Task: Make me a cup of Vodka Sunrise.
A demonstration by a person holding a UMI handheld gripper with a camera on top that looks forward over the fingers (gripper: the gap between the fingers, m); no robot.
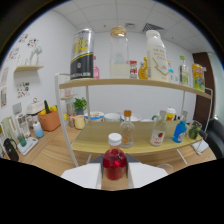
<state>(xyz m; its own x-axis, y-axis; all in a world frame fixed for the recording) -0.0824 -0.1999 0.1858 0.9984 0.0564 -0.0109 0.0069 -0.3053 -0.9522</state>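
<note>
A 2-tier wooden shelf (pixel 132 85) fills the room ahead of you. Its top board carries a tall black-and-yellow can (pixel 81 54), a clear jar with a cork lid (pixel 119 52) and a white bottle (pixel 156 56); its lower board holds a small clear bottle with an orange cap (pixel 127 129). Nearest you, your gripper (pixel 115 175) pinches a red-liquid bottle with a white cap (pixel 114 159), its white fingers (pixel 82 176) pressed against both sides, just ahead of the lower board's front edge.

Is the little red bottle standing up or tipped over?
Standing up. The red bottle stands between the gripper fingers, white cap on top.
</note>
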